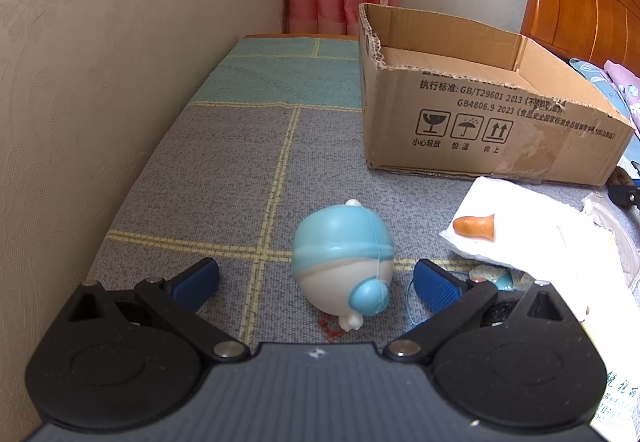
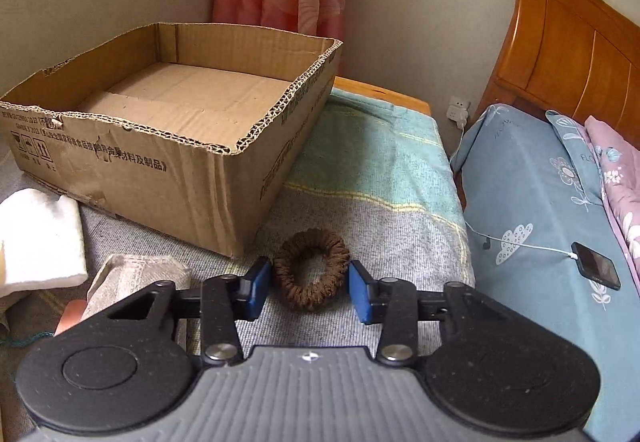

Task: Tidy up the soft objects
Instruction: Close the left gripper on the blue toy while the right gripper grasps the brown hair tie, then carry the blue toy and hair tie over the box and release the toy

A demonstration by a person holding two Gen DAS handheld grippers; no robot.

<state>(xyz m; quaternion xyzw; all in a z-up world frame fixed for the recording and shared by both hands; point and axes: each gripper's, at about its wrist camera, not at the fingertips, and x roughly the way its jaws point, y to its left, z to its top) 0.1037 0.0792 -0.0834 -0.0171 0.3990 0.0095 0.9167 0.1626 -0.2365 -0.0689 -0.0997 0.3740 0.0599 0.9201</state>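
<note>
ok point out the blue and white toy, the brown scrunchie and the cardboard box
blue and white toy (image 1: 340, 242), left wrist view, on its blue cap
brown scrunchie (image 2: 294, 296), right wrist view, on the near side of the ring
cardboard box (image 2: 132, 178), right wrist view, on its printed front wall

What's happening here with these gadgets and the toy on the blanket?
A person is tidying soft things, one hand-held tool per hand. The left tool is open around a blue-and-white squishy toy, not gripping it. The right tool is open around a brown scrunchie. The cardboard box beside them looks empty.
</note>
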